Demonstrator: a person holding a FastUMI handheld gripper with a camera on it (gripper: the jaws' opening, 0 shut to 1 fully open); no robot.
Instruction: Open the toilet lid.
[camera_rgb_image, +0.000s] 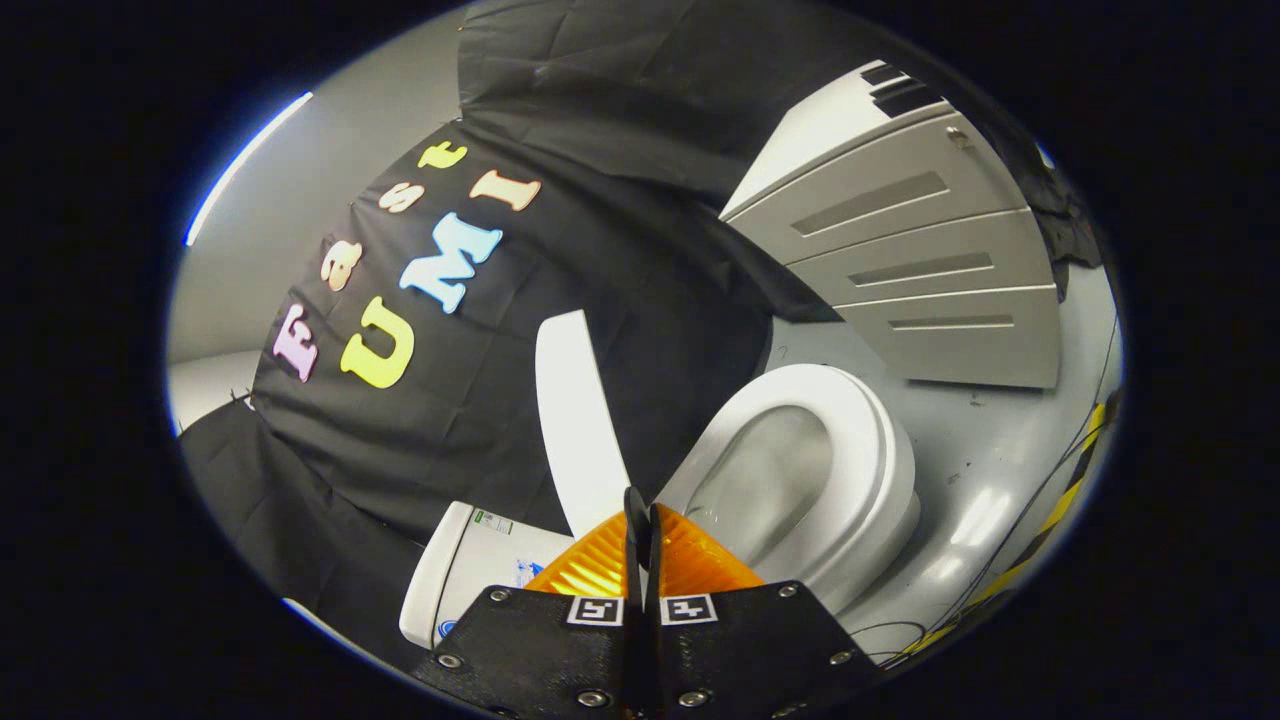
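Note:
The white toilet lid (577, 420) stands raised, edge-on to me, leaning back toward the black cloth wall. Beside it the white seat ring (880, 460) lies down around the open bowl (765, 490). The white tank (470, 570) sits behind the lid's hinge end. My gripper (641, 515) is just in front of the lid's lower end, its two fingers pressed together with nothing visible between them. The whole view is rolled sideways.
A grey cabinet with three drawers (910, 260) stands beyond the toilet on the grey floor (985, 470). Thin cables and a yellow-black striped tape (1060, 510) run along the floor past the bowl.

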